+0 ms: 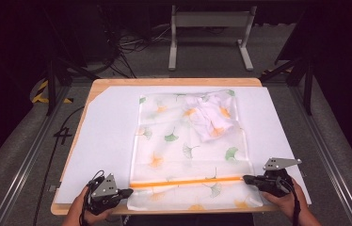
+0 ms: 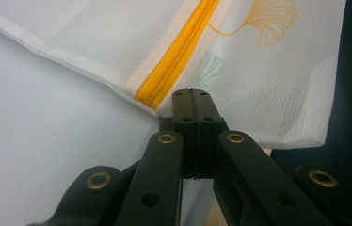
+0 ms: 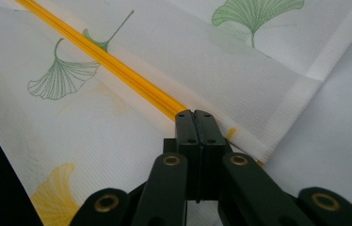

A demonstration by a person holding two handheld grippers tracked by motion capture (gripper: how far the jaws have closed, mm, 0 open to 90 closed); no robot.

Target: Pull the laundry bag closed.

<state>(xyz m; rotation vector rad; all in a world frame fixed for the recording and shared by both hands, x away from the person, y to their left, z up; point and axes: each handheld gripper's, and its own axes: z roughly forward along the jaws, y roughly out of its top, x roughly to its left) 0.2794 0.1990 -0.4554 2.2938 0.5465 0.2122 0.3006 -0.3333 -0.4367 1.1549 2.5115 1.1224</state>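
We see a white mesh laundry bag (image 1: 190, 150) lying flat in the middle of the tabletop (image 1: 103, 87), reaching its near edge. Our left hand-held gripper (image 1: 128, 192) has its jaws closed together at the left end of the bag's orange zipper (image 1: 186, 181). Our right hand-held gripper (image 1: 246, 178) is closed at the zipper's right end. A bunched white garment (image 1: 212, 117) sits inside the bag toward the far right corner. A white sheet (image 1: 103, 136) covers the tabletop beneath.
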